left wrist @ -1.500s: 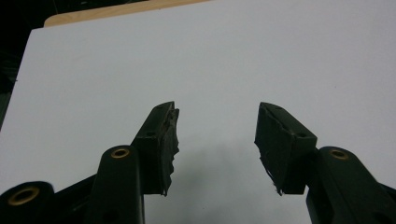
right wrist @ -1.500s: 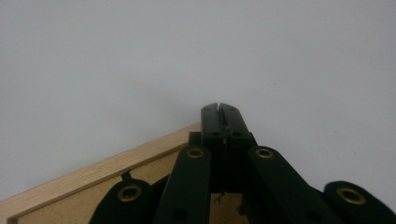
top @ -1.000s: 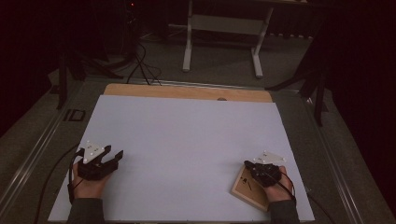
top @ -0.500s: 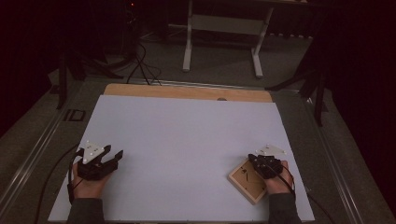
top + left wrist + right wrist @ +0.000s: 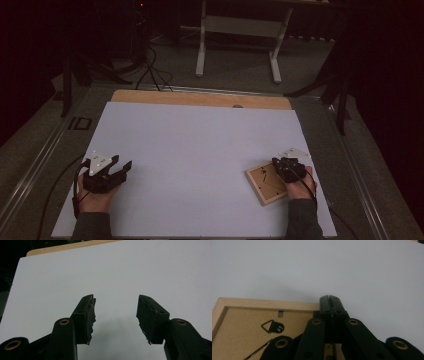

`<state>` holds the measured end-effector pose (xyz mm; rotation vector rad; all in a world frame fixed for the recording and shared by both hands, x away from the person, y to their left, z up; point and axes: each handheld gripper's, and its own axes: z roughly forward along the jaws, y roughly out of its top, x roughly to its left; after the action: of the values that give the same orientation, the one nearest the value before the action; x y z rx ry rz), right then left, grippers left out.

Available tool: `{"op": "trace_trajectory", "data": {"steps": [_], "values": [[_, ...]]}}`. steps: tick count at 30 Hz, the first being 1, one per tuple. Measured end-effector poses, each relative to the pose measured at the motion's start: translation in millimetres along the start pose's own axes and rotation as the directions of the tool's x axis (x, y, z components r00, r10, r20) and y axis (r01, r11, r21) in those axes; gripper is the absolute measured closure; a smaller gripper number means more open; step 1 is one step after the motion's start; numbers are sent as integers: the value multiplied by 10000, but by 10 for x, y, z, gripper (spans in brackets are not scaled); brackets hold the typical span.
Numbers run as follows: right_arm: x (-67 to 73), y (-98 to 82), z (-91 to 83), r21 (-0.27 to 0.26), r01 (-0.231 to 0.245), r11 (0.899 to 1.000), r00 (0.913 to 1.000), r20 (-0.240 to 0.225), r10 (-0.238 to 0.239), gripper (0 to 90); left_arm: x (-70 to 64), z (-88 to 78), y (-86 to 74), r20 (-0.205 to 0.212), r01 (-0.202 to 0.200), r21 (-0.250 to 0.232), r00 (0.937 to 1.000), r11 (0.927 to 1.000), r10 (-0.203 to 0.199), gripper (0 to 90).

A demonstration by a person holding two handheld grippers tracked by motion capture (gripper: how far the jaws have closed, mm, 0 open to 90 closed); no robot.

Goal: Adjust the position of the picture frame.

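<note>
Two grippers sit low in the high view: the right gripper (image 5: 280, 165), clenched empty, has slid the face-down wooden picture frame (image 5: 263, 183) leftward on the white worktop (image 5: 200, 150), likely toward centre, while the left gripper (image 5: 122, 168) waits released.

We see a dim high view: the room beyond the table's far edge sinks into near black, while the white tabletop (image 5: 200, 150) glows softly without glare. Under the left gripper (image 5: 116, 315) lies a soft-edged shadow. The nearest black arms blur slightly.
</note>
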<state>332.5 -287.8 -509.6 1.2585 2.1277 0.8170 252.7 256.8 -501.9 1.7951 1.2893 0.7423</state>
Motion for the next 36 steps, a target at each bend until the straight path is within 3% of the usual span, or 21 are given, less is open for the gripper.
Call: {"op": "trace_trajectory", "data": {"steps": [9, 17, 25, 29, 36], "values": [[-184, -8, 32, 54, -817, 9966, 9943, 687, 812, 900, 1, -3, 1, 2, -9, -10, 10000, 10000, 9, 481], [-352, -75, -18, 105, -1635, 9865, 9761, 1471, 1602, 900, 5, -8, 1, 2, 18, -49, 10000, 10000, -18, 482], [-471, -217, -209, -201, -2142, 9766, 9658, 1451, 2148, 900, -7, 2, 1, -3, -33, -1, 10000, 10000, 33, 481], [-499, -287, -237, -95, -2308, 9729, 9632, 1390, 2299, 900, -8, 1, 0, -3, -24, -10, 10000, 10000, 24, 481], [-458, -372, -261, 272, -2210, 9749, 9690, 1195, 2163, 900, -9, -2, 1, 2, -29, -19, 10000, 10000, 29, 481]]}}
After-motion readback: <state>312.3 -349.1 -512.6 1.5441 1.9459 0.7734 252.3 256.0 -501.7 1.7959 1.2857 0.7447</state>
